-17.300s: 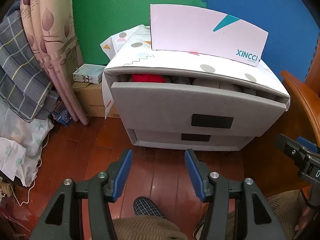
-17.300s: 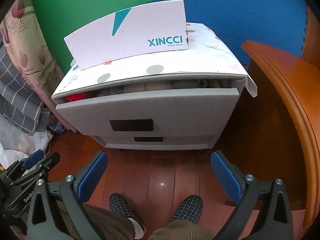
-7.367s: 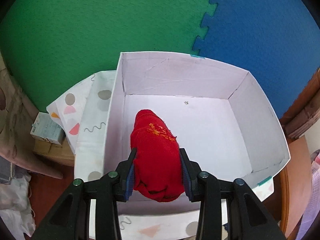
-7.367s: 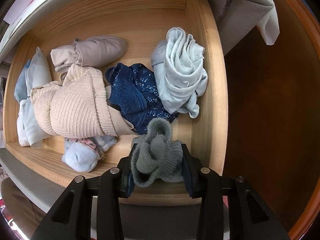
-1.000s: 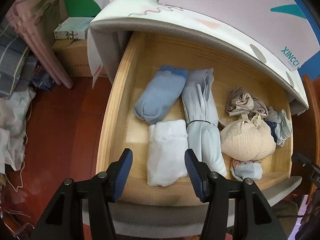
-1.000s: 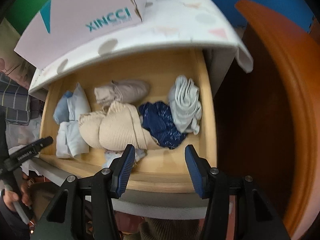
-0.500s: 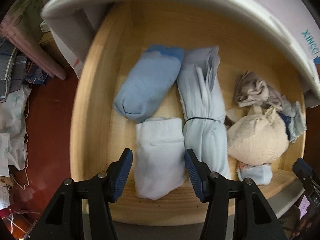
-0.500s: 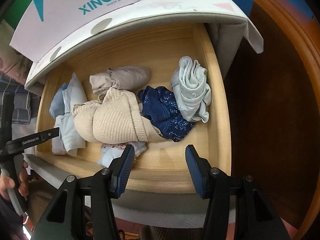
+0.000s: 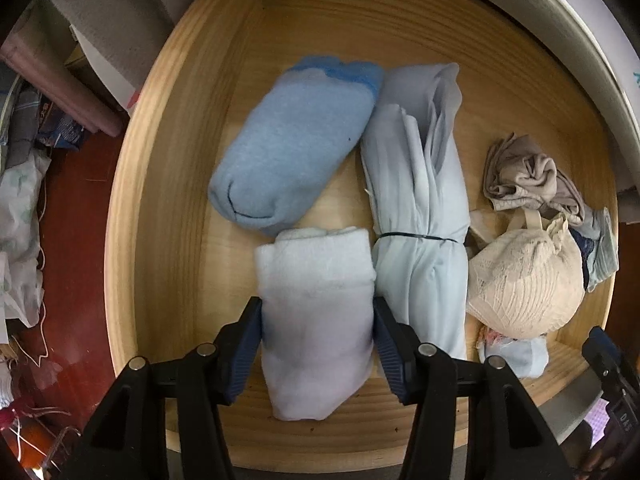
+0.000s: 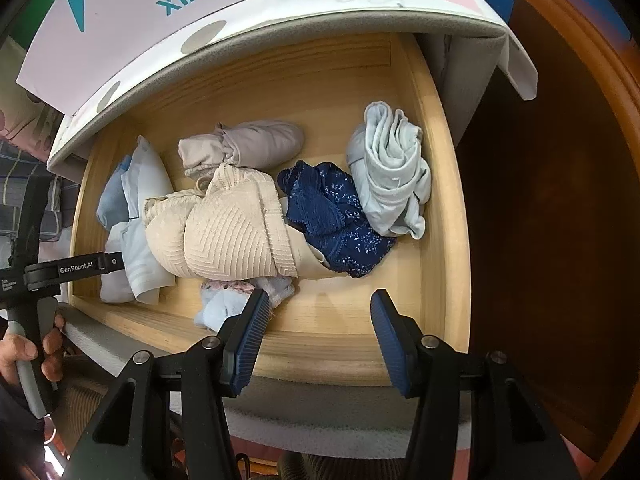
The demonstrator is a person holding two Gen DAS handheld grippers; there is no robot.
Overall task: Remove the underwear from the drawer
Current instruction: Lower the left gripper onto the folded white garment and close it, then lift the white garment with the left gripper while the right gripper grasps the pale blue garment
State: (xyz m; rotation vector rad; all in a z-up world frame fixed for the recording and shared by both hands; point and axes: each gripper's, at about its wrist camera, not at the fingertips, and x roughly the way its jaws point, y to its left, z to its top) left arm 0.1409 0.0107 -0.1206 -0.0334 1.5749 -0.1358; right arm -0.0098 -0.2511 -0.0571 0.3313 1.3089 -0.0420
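The wooden drawer [image 9: 160,200] stands pulled out, with several rolled garments inside. My left gripper [image 9: 316,332] points straight down over a white folded roll of underwear [image 9: 316,280] at the drawer's front left. Its jaws are closing, the roll lies between them, and the pads [image 9: 250,344] just meet its sides without squeezing it. A blue roll [image 9: 288,140] and a pale blue bundle tied with a black band [image 9: 416,200] lie beside it. My right gripper [image 10: 316,320] hangs open and empty over the drawer's front edge [image 10: 340,344], near a beige bra [image 10: 224,232] and navy lace underwear [image 10: 332,216].
A white shoebox [image 10: 140,4] sits on the cabinet top above the drawer. Dark wooden furniture [image 10: 560,200] closes off the right side. A taupe roll [image 10: 248,148] and a pale grey roll [image 10: 392,176] lie at the drawer's back. Piled cloth [image 9: 20,220] lies on the floor at left.
My left gripper has sunk into the drawer; its fingers now straddle the white roll and stand slightly closer together. The right gripper has barely moved.
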